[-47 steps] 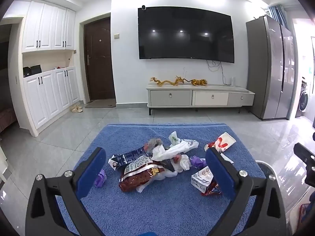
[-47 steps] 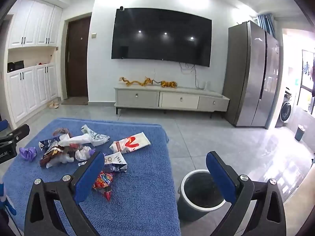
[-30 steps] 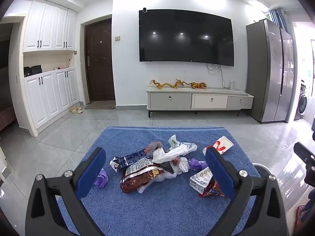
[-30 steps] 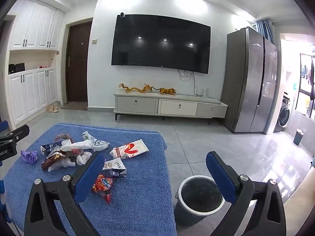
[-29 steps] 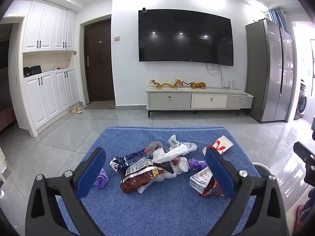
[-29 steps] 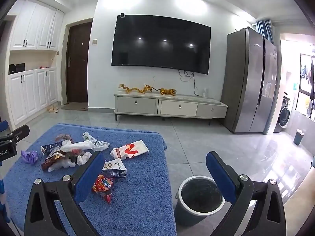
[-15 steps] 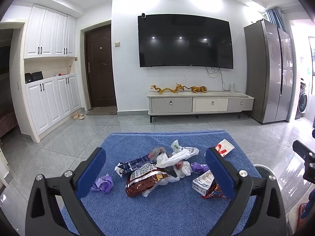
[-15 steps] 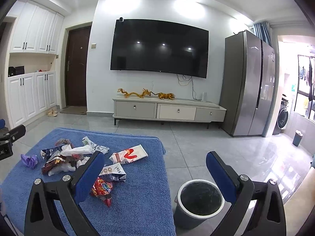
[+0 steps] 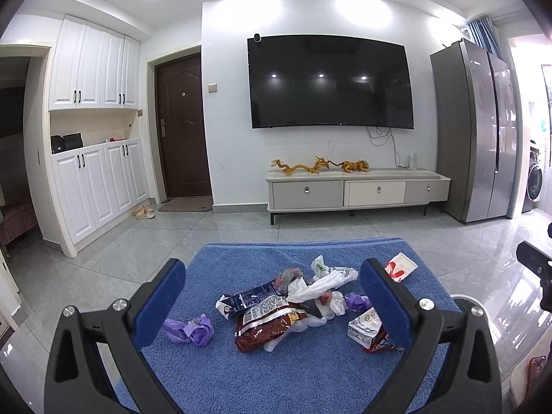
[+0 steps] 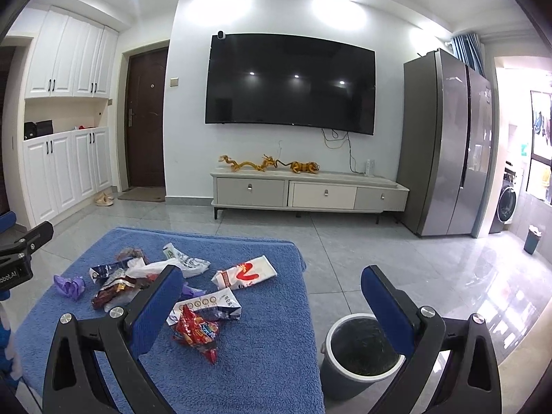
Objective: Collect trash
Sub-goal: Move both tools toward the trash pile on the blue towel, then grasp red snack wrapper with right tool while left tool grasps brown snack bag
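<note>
Blue towel (image 10: 262,352); purple wrapper (image 9: 189,329); grey bin (image 10: 358,355).

L gripper (image 9: 272,296) is wide open, blue pads far apart, holding nothing, up in the air. R gripper (image 10: 272,302) is the same: wide open, empty, pointing fwd & a bit down.

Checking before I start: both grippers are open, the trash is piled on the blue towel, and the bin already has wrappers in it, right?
Not quite. The right wrist view shows the bin empty. Both the left gripper and right gripper are open, and the trash lies on the blue towel.
</note>
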Demonstrator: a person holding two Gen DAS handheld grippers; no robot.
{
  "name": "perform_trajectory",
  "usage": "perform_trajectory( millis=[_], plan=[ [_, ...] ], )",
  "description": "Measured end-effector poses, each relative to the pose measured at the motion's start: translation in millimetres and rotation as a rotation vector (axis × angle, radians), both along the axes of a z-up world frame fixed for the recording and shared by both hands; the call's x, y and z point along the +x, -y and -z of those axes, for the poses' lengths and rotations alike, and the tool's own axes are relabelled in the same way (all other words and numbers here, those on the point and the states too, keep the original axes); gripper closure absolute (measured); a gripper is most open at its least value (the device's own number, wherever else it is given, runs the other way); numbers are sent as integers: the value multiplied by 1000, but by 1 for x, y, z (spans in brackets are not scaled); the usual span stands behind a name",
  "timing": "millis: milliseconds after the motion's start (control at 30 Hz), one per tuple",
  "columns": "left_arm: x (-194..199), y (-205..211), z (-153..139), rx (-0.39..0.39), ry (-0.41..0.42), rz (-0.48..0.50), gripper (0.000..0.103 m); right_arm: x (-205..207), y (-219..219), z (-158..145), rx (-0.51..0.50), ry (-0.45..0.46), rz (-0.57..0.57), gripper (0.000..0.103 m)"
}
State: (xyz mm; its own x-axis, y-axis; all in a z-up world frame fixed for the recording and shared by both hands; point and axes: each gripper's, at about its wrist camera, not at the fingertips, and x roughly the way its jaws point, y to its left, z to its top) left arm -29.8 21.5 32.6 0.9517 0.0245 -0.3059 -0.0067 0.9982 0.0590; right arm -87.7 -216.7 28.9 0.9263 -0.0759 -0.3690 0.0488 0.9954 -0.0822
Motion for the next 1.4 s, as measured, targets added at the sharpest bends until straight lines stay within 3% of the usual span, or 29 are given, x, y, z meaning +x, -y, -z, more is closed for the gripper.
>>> perform_trajectory(
  millis=[633, 933, 1233, 1400],
  plan=[
    [22, -28, -13, -38, 24, -12, 1, 23, -9, -29, 16, 12, -51, 0],
    [42, -41, -10, -41, -1, -12, 1, 50, -17, -34, 4, -14, -88, 0],
    [70, -67, 5, -91, -94, 43, 2, 77, -12, -5, 60, -107, -158, 1],
    [82, -72, 38, -111, -205, 127, 2, 98, -13, 32, 129, -227, -274, 15]
  ],
)
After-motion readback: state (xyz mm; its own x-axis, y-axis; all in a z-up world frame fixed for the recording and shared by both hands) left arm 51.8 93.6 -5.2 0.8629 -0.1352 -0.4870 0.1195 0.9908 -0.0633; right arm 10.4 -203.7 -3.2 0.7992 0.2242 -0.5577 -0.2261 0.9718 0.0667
